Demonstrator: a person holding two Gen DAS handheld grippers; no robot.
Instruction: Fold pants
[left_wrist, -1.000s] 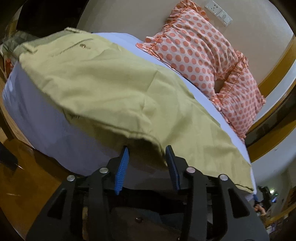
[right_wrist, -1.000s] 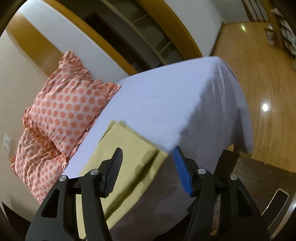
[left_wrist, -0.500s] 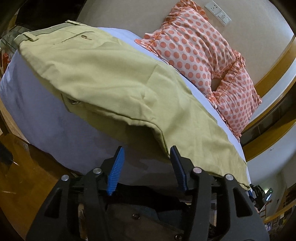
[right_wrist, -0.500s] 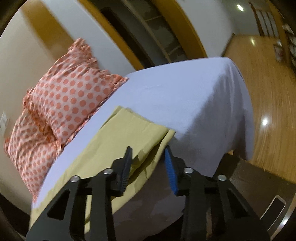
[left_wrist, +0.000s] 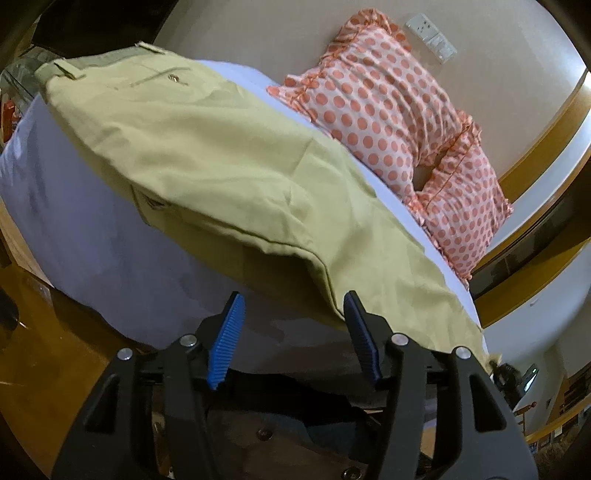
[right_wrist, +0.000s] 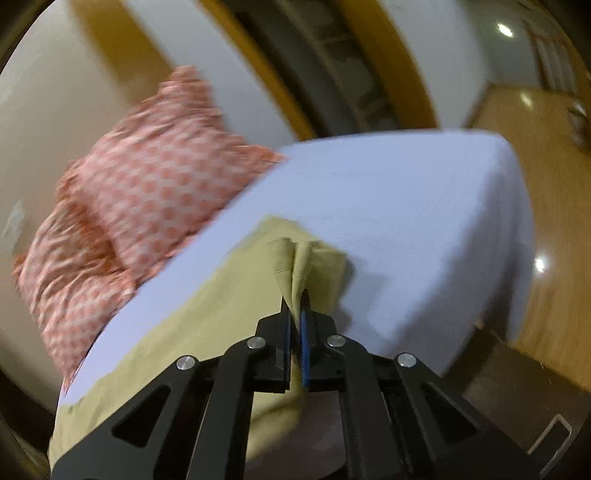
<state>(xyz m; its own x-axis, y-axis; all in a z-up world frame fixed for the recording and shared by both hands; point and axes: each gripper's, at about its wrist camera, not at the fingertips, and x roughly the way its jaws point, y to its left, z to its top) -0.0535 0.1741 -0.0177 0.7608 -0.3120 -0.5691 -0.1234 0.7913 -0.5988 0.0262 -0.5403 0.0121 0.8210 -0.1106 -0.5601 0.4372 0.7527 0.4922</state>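
Note:
Khaki pants (left_wrist: 221, 158) lie folded lengthwise along the near edge of a bed with a white sheet (left_wrist: 74, 236). The waistband is at the far left, the legs run to the right. My left gripper (left_wrist: 293, 325) is open at the bed's edge, just below the pants' crotch seam, its jaws apart and empty. In the right wrist view my right gripper (right_wrist: 295, 306) is shut on the pants' leg hem (right_wrist: 301, 258), which bunches up between the fingers. The rest of the leg (right_wrist: 192, 317) trails to the lower left.
Two orange polka-dot pillows (left_wrist: 399, 122) lie along the wall behind the pants and also show in the right wrist view (right_wrist: 147, 195). Bare white sheet (right_wrist: 424, 206) stretches beyond the hem. Wooden floor (right_wrist: 546, 155) surrounds the bed.
My right gripper closed on the leg hem and pinched it up. My left gripper opened wider and shifted slightly along the bed edge under the crotch seam.

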